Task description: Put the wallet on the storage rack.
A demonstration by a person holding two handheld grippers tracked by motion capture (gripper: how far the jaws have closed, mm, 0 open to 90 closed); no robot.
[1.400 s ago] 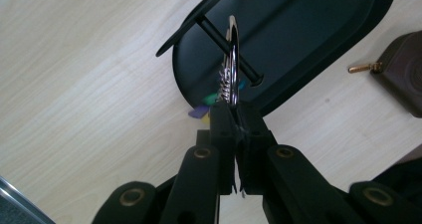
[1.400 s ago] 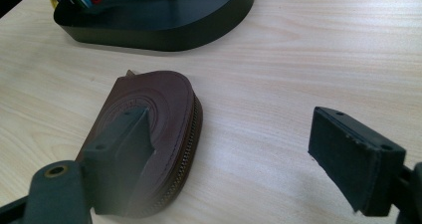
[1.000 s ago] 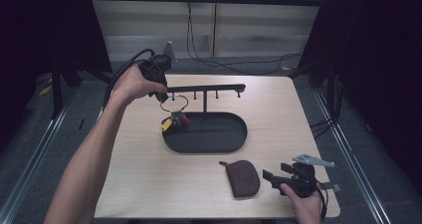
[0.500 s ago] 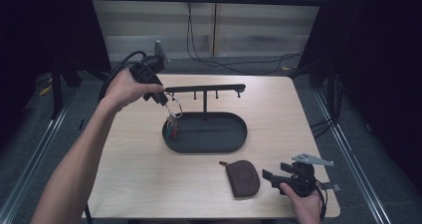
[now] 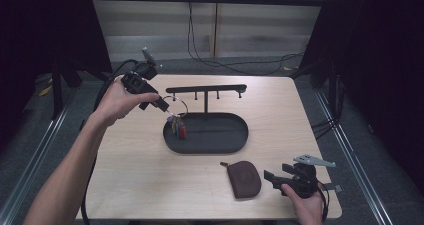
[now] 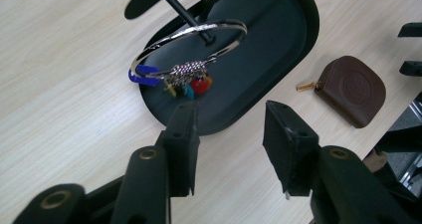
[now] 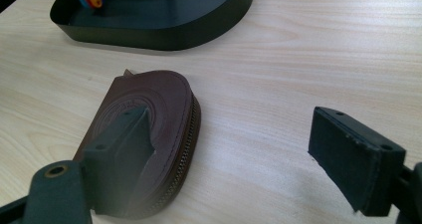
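Silver bangle with small coloured charms (image 6: 191, 49) hangs from a peg on the black T-shaped rack (image 5: 206, 89), over the left end of the black oval metal tray (image 5: 235, 135). Just short of it, the left gripper (image 6: 229, 122) gapes empty. Wide open too, the right gripper (image 7: 230, 142) sits beside a brown leather zip pouch (image 7: 149, 109).

No text, label or number is legible; the brown pouch (image 6: 352, 90) bears an unreadable embossed emblem.
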